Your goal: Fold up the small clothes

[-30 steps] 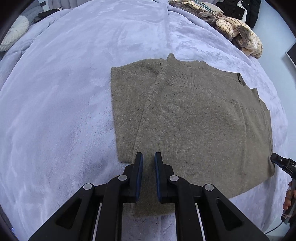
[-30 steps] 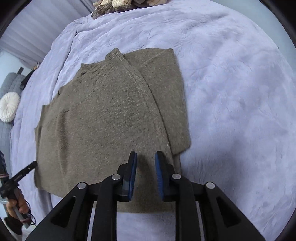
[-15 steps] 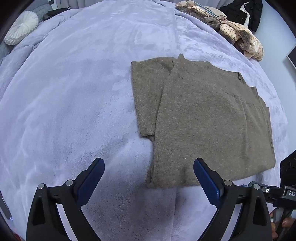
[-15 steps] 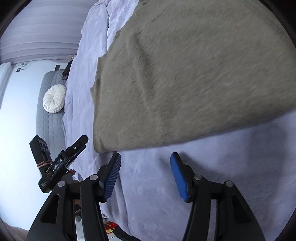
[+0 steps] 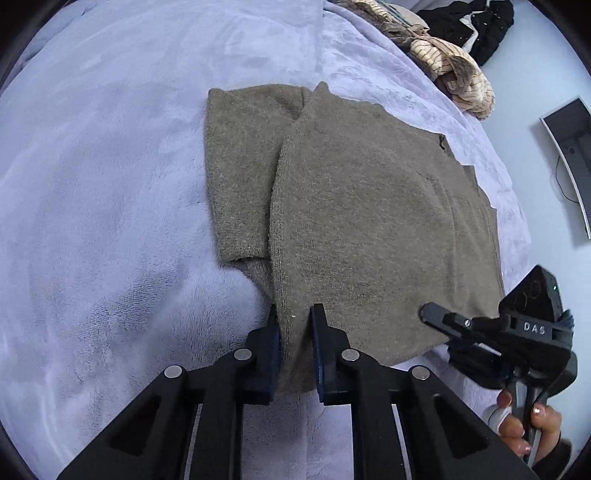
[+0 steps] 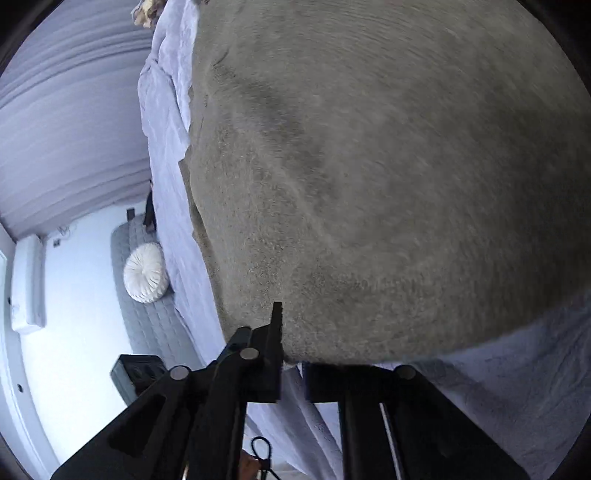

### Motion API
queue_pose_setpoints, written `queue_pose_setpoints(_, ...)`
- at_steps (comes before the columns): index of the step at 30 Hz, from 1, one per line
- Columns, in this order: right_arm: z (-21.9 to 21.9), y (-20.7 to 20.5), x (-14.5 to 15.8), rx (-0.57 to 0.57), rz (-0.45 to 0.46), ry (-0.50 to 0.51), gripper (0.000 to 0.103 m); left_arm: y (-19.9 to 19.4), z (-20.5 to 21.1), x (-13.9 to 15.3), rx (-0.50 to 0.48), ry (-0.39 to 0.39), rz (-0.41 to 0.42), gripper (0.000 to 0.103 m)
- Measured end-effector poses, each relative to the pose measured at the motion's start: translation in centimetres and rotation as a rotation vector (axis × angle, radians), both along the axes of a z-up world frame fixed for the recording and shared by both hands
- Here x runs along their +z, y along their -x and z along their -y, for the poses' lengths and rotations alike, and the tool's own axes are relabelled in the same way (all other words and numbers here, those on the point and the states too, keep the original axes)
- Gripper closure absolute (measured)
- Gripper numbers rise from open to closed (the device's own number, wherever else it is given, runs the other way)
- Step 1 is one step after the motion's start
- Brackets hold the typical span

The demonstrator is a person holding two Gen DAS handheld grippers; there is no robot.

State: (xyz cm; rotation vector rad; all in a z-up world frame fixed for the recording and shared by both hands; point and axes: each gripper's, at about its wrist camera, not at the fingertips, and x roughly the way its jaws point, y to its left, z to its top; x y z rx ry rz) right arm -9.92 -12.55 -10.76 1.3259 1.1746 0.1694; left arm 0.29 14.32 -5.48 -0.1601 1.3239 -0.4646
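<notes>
Pinching sweater hem: closing left tool

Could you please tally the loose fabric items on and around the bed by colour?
Olive-brown: 1, the sweater pinched at its near hem by the left gripper and right gripper
Cream striped: 1, the garment
Black: 1, the garment
White: 1, the round cushion
Total: 4
</notes>
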Motion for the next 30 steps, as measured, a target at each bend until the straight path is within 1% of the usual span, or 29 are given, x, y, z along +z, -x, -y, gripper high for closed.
queue_pose_setpoints(1,-0.1,-0.2,0.9,0.031,0.03,0.025,0.095,0.3,-0.2,0.3,-0.012,-0.007,0.011,0.087)
queue_pose_setpoints(2,-0.3,-0.3,1.9,0.07,0.053,0.061,0.095,0.5,-0.5,0.3,-0.021,-0.018,0.011,0.092)
queue_pose_setpoints(4,-0.6,-0.1,2.6,0.128,0.05,0.131,0.095,0.8,-0.7,-0.7,-0.033,-0.036,-0.016,0.092)
queue_pose_setpoints(6,-0.8,0.5,1.2,0.156,-0.013,0.164,0.095,1.4,-0.6,-2.4,-0.049,-0.075,-0.043,0.092)
queue_pose_setpoints(7,-1.2,0.8,0.0,0.163,-0.051,0.174,0.095,1.9,-0.5,-3.2,-0.06,-0.091,-0.045,0.092)
queue_pose_setpoints(8,-1.1,1.0,-0.7,0.166,-0.067,0.184,0.095,2.2,-0.4,-3.5,-0.065,-0.101,-0.044,0.092)
queue_pose_setpoints(9,-1.0,1.2,-1.1,0.161,-0.071,0.184,0.095,2.4,-0.4,-3.4,-0.068,-0.105,-0.034,0.092)
queue_pose_setpoints(11,-0.9,1.0,-0.8,0.163,-0.065,0.182,0.095,2.7,-0.3,-2.9,-0.074,-0.114,-0.022,0.092)
queue_pose_setpoints(14,-0.9,0.7,0.5,0.243,-0.06,0.208,0.09,2.9,-0.4,-2.1,-0.077,-0.127,-0.015,0.092)
queue_pose_setpoints(17,-0.4,0.9,2.8,0.306,-0.037,0.255,0.09,2.8,-0.8,-0.3,-0.056,-0.12,0.011,0.092)
queue_pose_setpoints(19,1.0,1.1,4.7,0.303,0.0,0.303,0.09,2.4,-1.2,1.1,-0.036,-0.105,0.038,0.092)
queue_pose_setpoints(21,3.1,1.0,6.7,0.261,0.028,0.38,0.09,1.6,-1.5,2.6,-0.004,-0.082,0.071,0.092)
queue_pose_setpoints(22,4.2,0.9,7.3,0.24,0.029,0.414,0.09,1.0,-1.5,3.0,0.005,-0.072,0.08,0.092)
queue_pose_setpoints(24,6.8,0.2,7.9,0.189,0.013,0.48,0.09,-0.3,-0.8,3.8,0.009,-0.059,0.107,0.092)
queue_pose_setpoints(27,9.8,-1.3,8.2,0.126,-0.037,0.59,0.09,-2.3,1.1,4.0,0.009,-0.101,0.145,0.092)
queue_pose_setpoints(28,10.8,-1.9,8.4,0.111,-0.046,0.647,0.088,-2.9,1.8,4.0,0.011,-0.102,0.153,0.092)
queue_pose_setpoints(29,11.6,-2.3,8.6,0.105,-0.052,0.692,0.072,-3.4,2.3,3.8,0.014,-0.103,0.157,0.092)
queue_pose_setpoints(30,12.4,-2.8,8.7,0.098,-0.056,0.741,0.05,-3.9,2.8,3.5,0.02,-0.106,0.158,0.092)
